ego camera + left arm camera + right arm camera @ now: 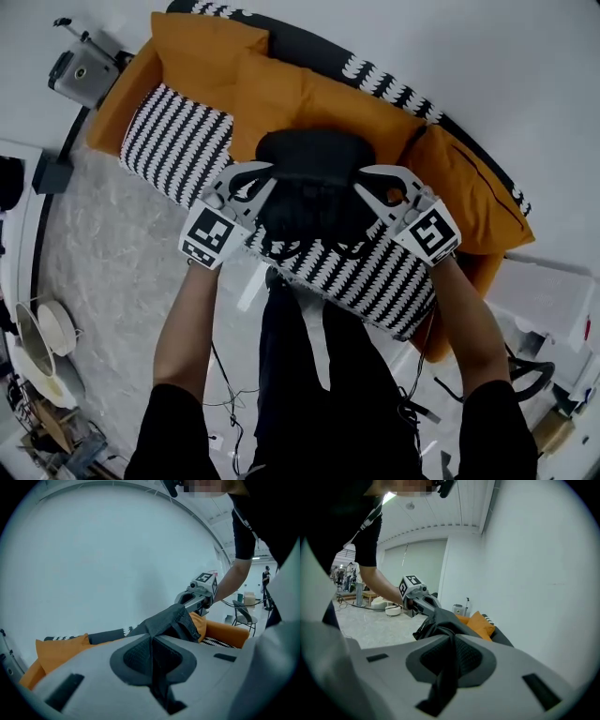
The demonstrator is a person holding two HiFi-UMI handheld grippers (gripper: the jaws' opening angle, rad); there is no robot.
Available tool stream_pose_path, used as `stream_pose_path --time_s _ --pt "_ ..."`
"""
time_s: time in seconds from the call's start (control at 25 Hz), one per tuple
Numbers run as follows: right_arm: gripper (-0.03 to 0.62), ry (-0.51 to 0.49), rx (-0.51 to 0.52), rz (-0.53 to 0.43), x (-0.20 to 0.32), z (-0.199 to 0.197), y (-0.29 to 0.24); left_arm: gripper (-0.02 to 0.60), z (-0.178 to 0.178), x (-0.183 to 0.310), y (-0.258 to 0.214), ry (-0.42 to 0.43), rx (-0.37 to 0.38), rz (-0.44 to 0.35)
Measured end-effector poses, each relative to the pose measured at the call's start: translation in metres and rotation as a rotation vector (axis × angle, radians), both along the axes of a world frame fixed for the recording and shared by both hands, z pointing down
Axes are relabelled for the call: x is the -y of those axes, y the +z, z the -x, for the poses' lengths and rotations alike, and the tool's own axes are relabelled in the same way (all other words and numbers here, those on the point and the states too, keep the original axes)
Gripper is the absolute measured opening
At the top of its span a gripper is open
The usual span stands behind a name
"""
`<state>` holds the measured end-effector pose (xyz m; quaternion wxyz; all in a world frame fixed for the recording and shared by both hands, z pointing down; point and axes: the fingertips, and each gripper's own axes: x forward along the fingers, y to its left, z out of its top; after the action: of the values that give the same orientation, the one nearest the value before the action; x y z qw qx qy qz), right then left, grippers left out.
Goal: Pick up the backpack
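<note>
An orange sofa (281,94) stands against a white wall (487,56), with black-and-white patterned seat pads (173,141) and loose orange cushions (469,192) at both ends. A grey suitcase (82,70) sits on the floor just beyond the sofa's left end. White bowls (52,328) lie on the pale marbled floor (122,253) well to the left, and cables (225,394) trail beside the person's dark trouser legs (309,375). A chair (243,616) shows far off in the left gripper view.

The black backpack (314,192) hangs above the front of the sofa seat, between the two claws and just ahead of the person's knees. The left claw (262,183) is closed tight on a fold of its black fabric, which runs through the narrow slot between the pads. The right claw (367,186) is pinched on another dark fold or strap at the opposite side. Both forearms reach forward on either side of it.

From above, the bag reads as a rounded dark mass stretched from side to side, so its long axis seems to run from one claw to the other, parallel to the sofa front. Which end is its top I cannot say for sure, since the fabric is bunched and dark.

Nothing stands between the bag and the person. The sofa back and cushions close in behind it, while open floor lies to the left and behind. On the right, the sofa's end and some white clutter (553,300) sit near the right arm.
</note>
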<state>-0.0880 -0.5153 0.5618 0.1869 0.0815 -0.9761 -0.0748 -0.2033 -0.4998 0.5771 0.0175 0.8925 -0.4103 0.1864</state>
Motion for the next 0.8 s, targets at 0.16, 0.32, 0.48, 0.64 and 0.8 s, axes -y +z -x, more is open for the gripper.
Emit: stream_pose_path --time_s 0.16,0.32,0.48,0.64,0.8 --pt "0.047 0.018 0.028 -0.006 0.002 0.005 -0.031 0.029 0.005 0.002 -0.033 0.003 0.013 -0.038" --pt "0.043 0.024 0.063 -0.026 0.01 0.013 -0.067 0.029 0.013 0.006 -0.07 -0.006 0.025 -0.078" --pt "0.041 0.03 0.083 -0.037 0.018 0.022 -0.103 0.029 0.021 0.011 -0.105 -0.01 0.023 -0.108" --pt "0.04 0.036 0.11 -0.065 0.022 0.025 -0.14 0.029 0.023 0.011 -0.141 -0.014 0.032 -0.143" --pt "0.04 0.045 0.126 -0.101 0.026 0.025 -0.178 0.029 0.025 0.012 -0.181 -0.016 0.037 -0.185"
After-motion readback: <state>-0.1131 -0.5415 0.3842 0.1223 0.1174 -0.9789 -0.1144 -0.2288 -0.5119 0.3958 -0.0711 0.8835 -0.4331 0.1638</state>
